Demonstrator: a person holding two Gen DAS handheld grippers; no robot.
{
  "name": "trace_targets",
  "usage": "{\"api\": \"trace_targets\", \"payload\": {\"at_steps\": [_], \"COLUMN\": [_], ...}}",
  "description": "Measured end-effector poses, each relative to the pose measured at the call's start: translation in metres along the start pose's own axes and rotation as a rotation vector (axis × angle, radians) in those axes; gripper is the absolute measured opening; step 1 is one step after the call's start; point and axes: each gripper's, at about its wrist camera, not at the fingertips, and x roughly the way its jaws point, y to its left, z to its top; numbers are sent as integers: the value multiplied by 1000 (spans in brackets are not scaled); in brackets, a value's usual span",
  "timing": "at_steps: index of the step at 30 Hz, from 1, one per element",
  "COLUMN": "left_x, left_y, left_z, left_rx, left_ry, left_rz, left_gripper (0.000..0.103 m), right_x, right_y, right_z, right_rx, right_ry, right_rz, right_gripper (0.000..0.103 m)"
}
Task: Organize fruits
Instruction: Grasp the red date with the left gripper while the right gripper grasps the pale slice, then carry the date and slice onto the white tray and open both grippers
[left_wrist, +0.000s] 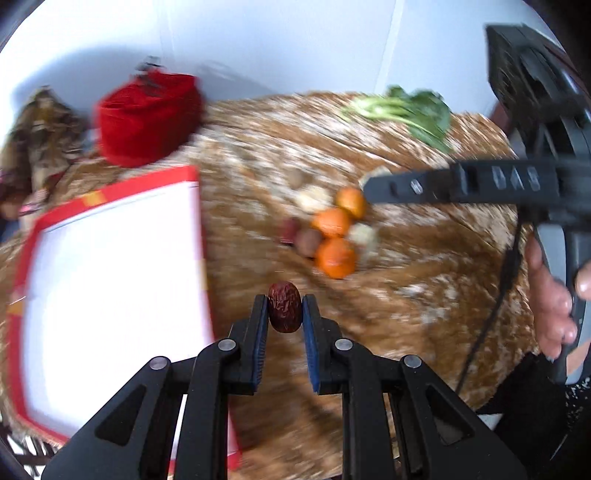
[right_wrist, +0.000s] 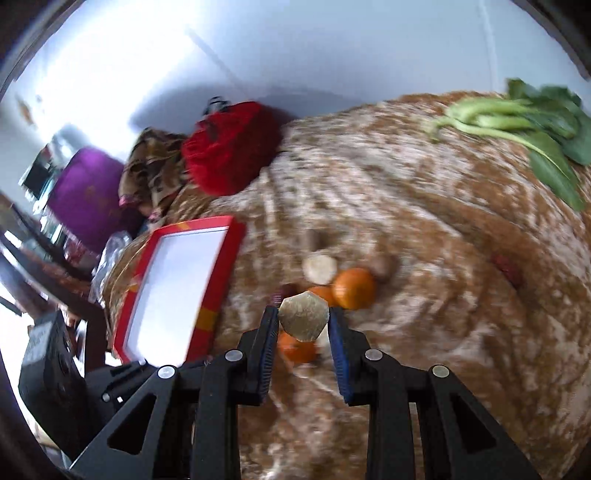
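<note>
Jaws clamped: left gripper (left_wrist: 284, 309) pinching a wrinkled red date (left_wrist: 284, 307), right gripper (right_wrist: 303, 320) squeezing a pale angular nut (right_wrist: 303, 319) above oranges (right_wrist: 354, 288).

The left gripper (left_wrist: 285, 300) pinches a wrinkled red date (left_wrist: 284, 305); 3 oranges (left_wrist: 335, 229) lie beyond, near a red tray (left_wrist: 110, 291).

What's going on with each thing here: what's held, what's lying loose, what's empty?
Left gripper: shut on the red date.
Right gripper: shut on a pale angular piece.
Red box: open, empty.
Oranges: loose on the cloth.
Leafy greens: lying flat at the far edge.
</note>
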Motion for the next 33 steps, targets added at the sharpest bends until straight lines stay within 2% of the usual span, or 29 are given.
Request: {"api": "trace_targets", "payload": {"at_steps": [6, 13, 16, 21, 28, 30, 33], "left_x": [-28, -18, -18, -28, -36, -40, -50], "left_y": [54, 97, 101, 103, 104, 105, 101], "left_z": [-14, -36, -39, -36, -35, -33, -29], "left_rx": [-118, -248, -244, -236, -221, -225, -227], "left_ry": [-66, -11, -12, -59, -100, -122, -176], "left_rz": [130, 326, 416, 544, 658, 670, 685], "left_gripper": [16, 16, 16, 16, 18, 22, 41], "right_x": [7, 36, 57, 73, 85, 84, 76], "right_y": [59, 115, 128, 145, 151, 150, 150], "right_z": [-13, -35, -45, -61, -70, -70, -67], "right_rx": [-182, -347, -383, -441, -488, -490, -490], "right_ry": [-13, 45, 86, 118, 128, 125, 101], "right_rz": [90, 148, 146, 143, 97, 91, 90], "right_gripper": [28, 28, 28, 28, 29, 31, 31]}}
